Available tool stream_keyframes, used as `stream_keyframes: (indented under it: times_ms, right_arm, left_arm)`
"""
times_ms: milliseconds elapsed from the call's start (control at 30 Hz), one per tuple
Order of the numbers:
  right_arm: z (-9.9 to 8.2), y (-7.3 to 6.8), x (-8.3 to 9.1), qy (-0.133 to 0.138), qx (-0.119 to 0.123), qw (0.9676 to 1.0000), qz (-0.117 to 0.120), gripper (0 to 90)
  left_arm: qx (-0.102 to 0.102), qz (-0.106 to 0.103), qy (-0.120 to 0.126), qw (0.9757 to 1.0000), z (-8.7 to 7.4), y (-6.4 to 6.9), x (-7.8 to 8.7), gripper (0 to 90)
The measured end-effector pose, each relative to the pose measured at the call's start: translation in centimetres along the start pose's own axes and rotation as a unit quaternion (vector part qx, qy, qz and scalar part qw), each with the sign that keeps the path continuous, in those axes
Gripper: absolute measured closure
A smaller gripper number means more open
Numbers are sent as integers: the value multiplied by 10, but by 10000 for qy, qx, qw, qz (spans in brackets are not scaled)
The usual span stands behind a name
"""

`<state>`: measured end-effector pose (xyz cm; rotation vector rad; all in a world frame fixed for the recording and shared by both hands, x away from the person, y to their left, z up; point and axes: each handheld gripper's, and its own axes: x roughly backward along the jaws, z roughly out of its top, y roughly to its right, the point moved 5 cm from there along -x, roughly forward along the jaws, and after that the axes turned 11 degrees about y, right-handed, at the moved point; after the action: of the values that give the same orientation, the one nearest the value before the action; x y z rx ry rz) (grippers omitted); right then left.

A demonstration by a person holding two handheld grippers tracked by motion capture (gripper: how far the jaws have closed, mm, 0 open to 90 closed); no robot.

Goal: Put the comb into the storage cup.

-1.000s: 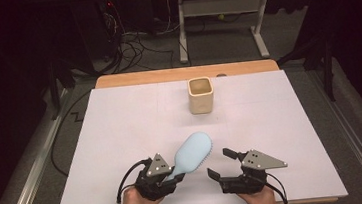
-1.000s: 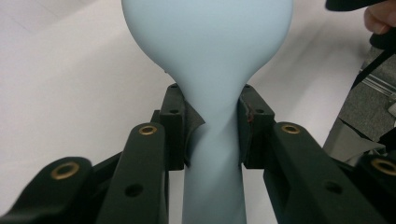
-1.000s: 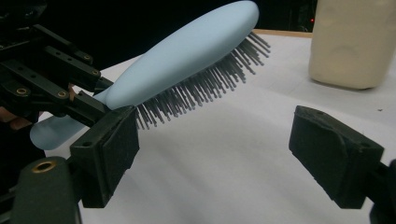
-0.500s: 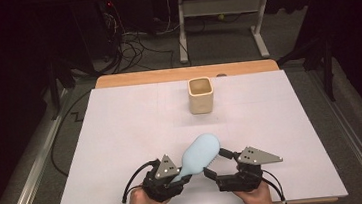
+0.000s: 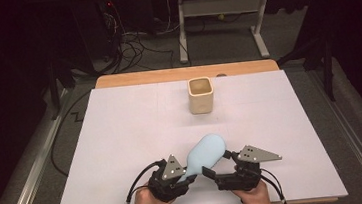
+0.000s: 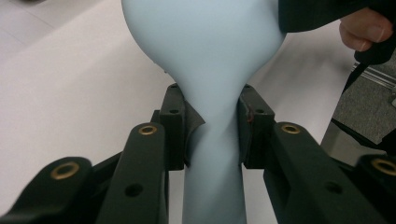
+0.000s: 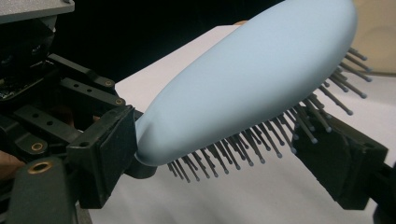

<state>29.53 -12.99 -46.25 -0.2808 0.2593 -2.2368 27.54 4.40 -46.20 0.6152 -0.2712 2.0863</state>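
A light blue hairbrush [image 5: 206, 152] hangs tilted just above the white sheet, head pointing up and right. My left gripper [image 5: 188, 174] is shut on its narrow neck; in the left gripper view both pads [image 6: 175, 126] press the neck of the brush [image 6: 205, 56]. My right gripper [image 5: 218, 163] stands open around the head. In the right gripper view the brush [image 7: 252, 88] slants between the wide jaws, bristles down. One pad [image 7: 107, 149] is at the head's base, the other pad [image 7: 345, 161] just under the bristles; I cannot tell if they touch.
A beige square cup [image 5: 201, 95] stands upright at the back middle of the white sheet [image 5: 122, 138]. A wooden table edge [image 5: 166, 76] runs behind it. Cables and a desk frame lie on the dark floor beyond.
The left gripper has carried the brush a little to the right. The brush head, which stood apart from the right gripper, now lies between its jaws.
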Motion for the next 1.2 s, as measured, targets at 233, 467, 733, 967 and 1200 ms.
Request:
stream_keyframes:
  times_ms: [233, 467, 733, 967, 1200]
  right_arm:
    - [1, 2, -2, 56, -81, 9999, -37, 148]
    - [-1, 1, -6, 29, -167, 9999, -18, 141]
    - [-2, 1, -11, -1, -229, 9997, -39, 150]
    - [-2, -2, -12, 11, -254, 9997, -8, 200]
    - [2, -3, -11, 12, -412, 9991, 38, 273]
  left_arm:
    - [-25, -2, 38, 10000, 2, 2, -3, 689]
    - [-82, -42, 47, 9999, 5, 5, -6, 689]
    - [-140, -73, 8, 9999, 5, 9, -9, 688]
    - [-155, -75, 8, 9999, 5, 9, -9, 688]
    - [-147, -60, 6, 9999, 6, 7, -8, 689]
